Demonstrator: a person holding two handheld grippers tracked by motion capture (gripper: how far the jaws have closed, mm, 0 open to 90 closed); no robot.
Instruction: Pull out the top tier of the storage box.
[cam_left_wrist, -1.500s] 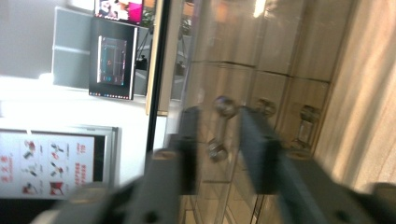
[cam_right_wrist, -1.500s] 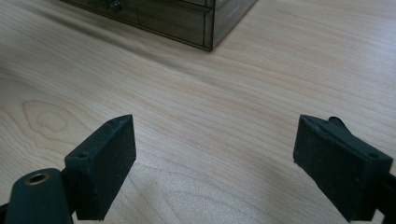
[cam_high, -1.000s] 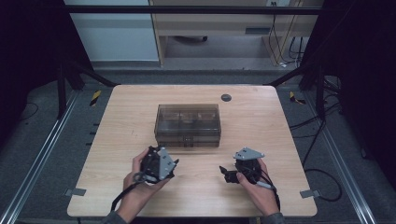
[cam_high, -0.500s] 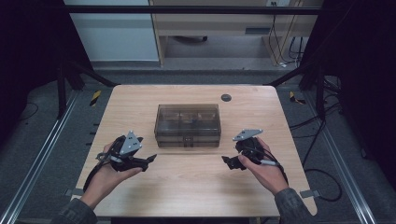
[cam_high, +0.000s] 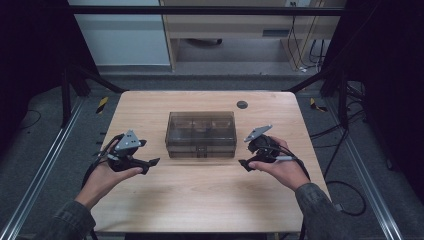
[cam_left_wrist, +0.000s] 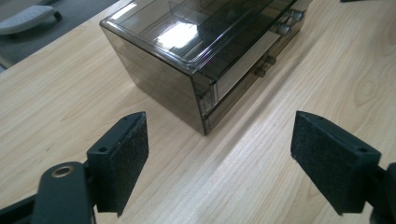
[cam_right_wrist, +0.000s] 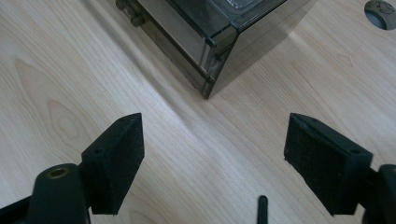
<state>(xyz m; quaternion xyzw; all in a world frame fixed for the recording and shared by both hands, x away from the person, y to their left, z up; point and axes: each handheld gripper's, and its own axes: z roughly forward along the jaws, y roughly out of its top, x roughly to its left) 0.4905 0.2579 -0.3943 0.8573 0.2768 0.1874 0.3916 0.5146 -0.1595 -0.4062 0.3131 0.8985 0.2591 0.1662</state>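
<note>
So far nothing has been done to the smoky drawer box (cam_high: 201, 134): it sits shut at the middle of the surface (cam_high: 200, 200), both of its front drawers pushed in, their small knobs (cam_left_wrist: 264, 65) facing the person. The left claw (cam_high: 150, 164) hovers off the box's near left corner, at about eight o'clock from it, apart from it and above the wood. Its jaws have just been opening and stand released, with nothing but bare surface between the pads (cam_left_wrist: 126, 158). The right claw (cam_high: 246, 165) hangs at about four o'clock from the box, off the near right corner, also clear of it. Its jaws have just been closing a little, yet they are wide apart and hold nothing.

In my judgement the work is at its very start: both claws aim toward the box, and all of it, reaching a knob, pulling a drawer, handling whatever lies inside, is left. Something pale seems to lie under the tinted lid, though it is too dim to name.

No brand, label or writing can be read on the box, the claws or the surface. A small dark round disc (cam_high: 242, 104) sits at about one o'clock from the box, unmarked as far as it shows.
</note>
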